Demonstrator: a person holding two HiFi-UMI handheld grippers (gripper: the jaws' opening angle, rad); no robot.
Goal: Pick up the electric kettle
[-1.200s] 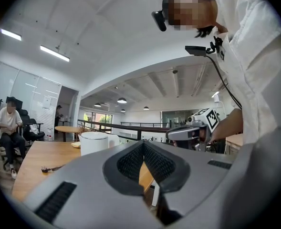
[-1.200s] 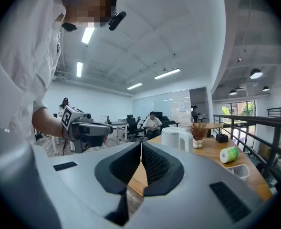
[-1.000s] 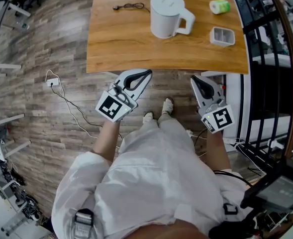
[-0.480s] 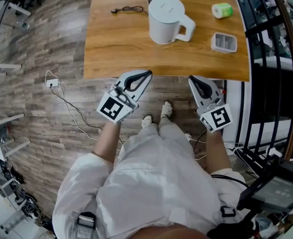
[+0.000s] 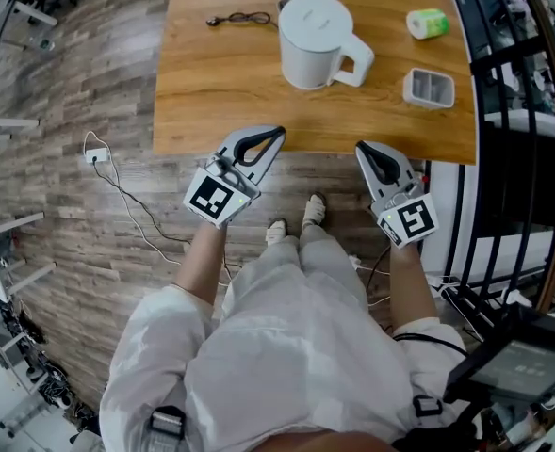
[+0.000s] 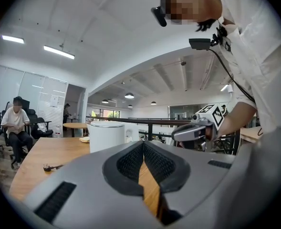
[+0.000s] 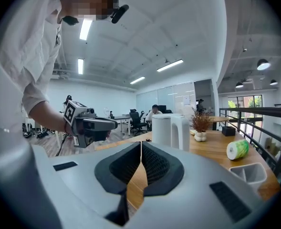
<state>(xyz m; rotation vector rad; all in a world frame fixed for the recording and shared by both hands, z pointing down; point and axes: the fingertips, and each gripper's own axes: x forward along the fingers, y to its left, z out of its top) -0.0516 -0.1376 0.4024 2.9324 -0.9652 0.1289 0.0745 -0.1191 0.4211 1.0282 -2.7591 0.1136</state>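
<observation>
A white electric kettle (image 5: 314,40) with its handle to the right stands upright on the wooden table (image 5: 220,92); it also shows as the kettle (image 6: 107,135) and the kettle (image 7: 171,130) in the two gripper views. My left gripper (image 5: 277,134) is shut and empty at the table's near edge, left of the kettle. My right gripper (image 5: 362,149) is shut and empty just short of that edge, below the kettle's handle. Both are well apart from the kettle.
On the table lie a black cable (image 5: 239,18), a green roll (image 5: 428,23) and a small grey tray (image 5: 428,88). A black railing (image 5: 513,111) runs along the right. A white cord and plug (image 5: 98,155) lie on the wood floor at left.
Both grippers have moved forward toward the table edge and sunk a little, jaws still shut. The kettle has not moved on the table.
</observation>
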